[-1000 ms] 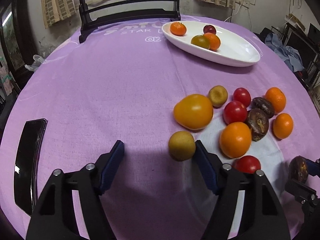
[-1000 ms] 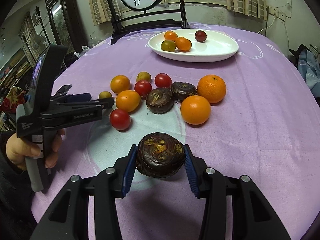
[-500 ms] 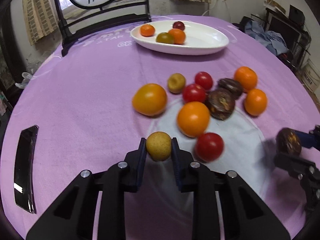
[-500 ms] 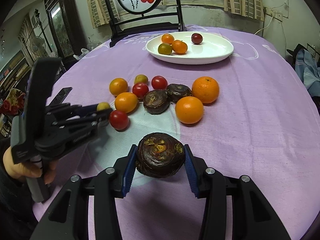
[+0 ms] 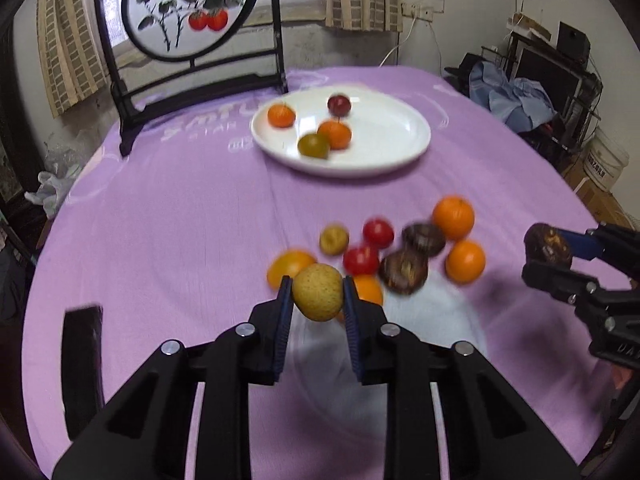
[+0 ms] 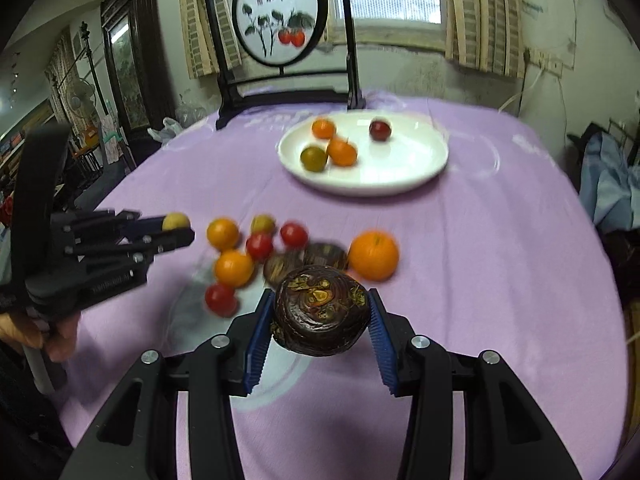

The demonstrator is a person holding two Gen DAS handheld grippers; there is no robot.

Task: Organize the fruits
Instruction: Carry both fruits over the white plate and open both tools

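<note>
Across the round table lies a smooth lilac cloth with pale printed lettering, and at its far edge stands a dark wooden frame holding a round painted panel of red fruit on a branch. Striped tan curtains hang at the window behind, and the plaster wall below is stained. On the cloth sits a glossy white oval plate with four small fruits in it: two orange, one olive-green, one dark red. Nearer lies a loose cluster of fruits, blurred: round oranges, shiny red tomatoes and dark, wrinkled, flattish ones.

The left gripper pinches a small yellow-brown fruit, round with a matt, speckled skin, between its ribbed blue pads, above the near side of the cluster. The right gripper is clamped on a dark purple-brown fruit, squat and ridged, with dried yellowish scraps on top, raised above the cloth in front of the cluster. A flat black object lies at the table's left edge.
</note>
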